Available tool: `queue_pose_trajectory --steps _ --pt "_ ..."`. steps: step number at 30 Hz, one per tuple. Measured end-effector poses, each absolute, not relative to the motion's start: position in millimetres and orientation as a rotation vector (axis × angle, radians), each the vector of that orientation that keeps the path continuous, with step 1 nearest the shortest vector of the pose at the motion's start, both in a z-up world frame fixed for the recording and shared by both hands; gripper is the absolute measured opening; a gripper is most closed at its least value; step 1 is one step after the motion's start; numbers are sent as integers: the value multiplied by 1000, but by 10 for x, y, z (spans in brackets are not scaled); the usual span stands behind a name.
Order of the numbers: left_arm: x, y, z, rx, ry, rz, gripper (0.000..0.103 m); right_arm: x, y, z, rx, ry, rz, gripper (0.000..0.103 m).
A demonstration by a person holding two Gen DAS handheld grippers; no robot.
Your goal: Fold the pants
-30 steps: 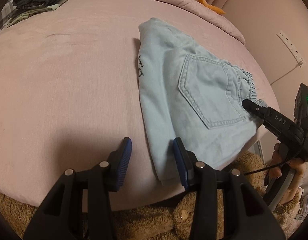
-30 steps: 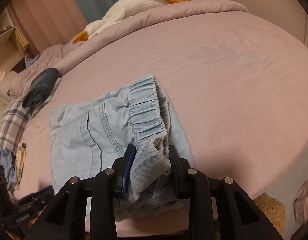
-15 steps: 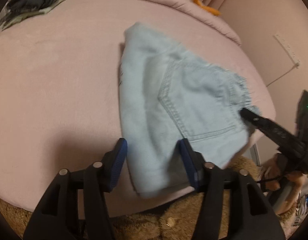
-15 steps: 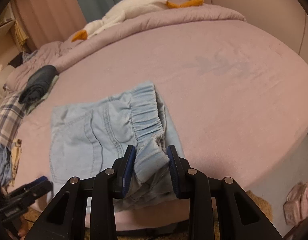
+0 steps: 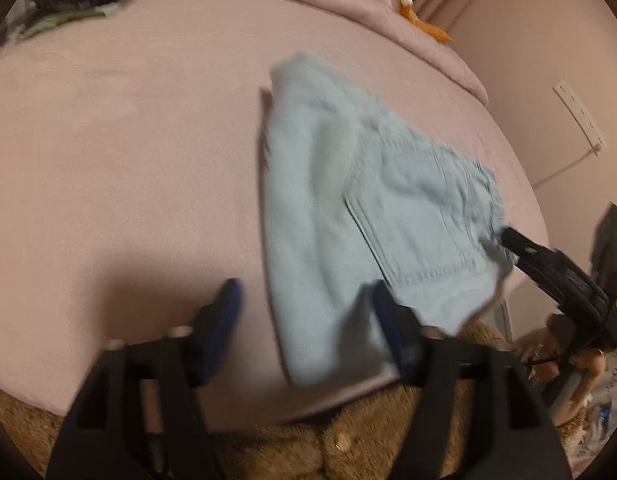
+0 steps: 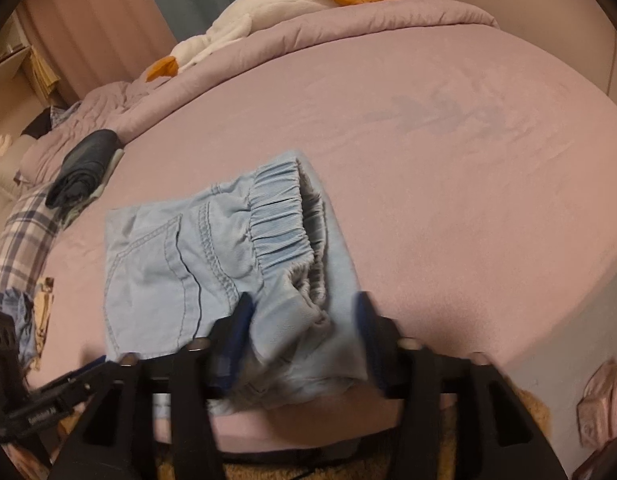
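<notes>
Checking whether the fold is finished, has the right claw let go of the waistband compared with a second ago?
Yes. The right claw has just been opening; its pads now stand apart from the pants waistband, which lies between them on the pink bed.

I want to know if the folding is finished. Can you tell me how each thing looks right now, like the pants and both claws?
Light blue pants: folded small, lying flat near the bed's edge, elastic waistband on top.
Left claw: open, just been opening, pants edge between its fingers, not pinched.
Right claw: open, just been opening, waistband corner between its fingers, let go.
Dark clothes: rolled up, lying at the far side of the bed.
Pink bed: smooth.
</notes>
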State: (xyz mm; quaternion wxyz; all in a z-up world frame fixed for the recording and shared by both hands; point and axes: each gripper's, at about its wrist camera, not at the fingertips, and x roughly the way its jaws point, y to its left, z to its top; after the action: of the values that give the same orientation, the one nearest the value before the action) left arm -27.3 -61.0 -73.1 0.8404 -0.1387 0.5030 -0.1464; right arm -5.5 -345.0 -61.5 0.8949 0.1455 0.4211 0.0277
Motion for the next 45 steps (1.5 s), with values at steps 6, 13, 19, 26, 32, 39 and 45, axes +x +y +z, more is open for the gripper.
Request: queue_pose_trajectory --steps 6,13,19,26,32,39,45 --pt "8 -613 -826 -365 1083 -354 89 80 -3606 -565 375 849 167 83" --pt "138 -811 -857 -296 1071 -409 88 347 -3445 -958 411 959 215 83" --pt "242 -940 -860 -293 1051 -382 69 504 -3264 -940 375 920 239 82" --pt "129 -997 -766 -287 1003 -390 25 337 -3131 -861 333 883 184 53" --pt "-161 -838 -582 -305 972 -393 20 123 -3057 -713 310 850 182 46" --pt "-262 -720 -377 -281 929 -346 20 -36 -2846 -577 278 831 228 45" --pt "-382 -538 -288 -314 899 -334 20 -69 -2691 -445 233 812 248 45"
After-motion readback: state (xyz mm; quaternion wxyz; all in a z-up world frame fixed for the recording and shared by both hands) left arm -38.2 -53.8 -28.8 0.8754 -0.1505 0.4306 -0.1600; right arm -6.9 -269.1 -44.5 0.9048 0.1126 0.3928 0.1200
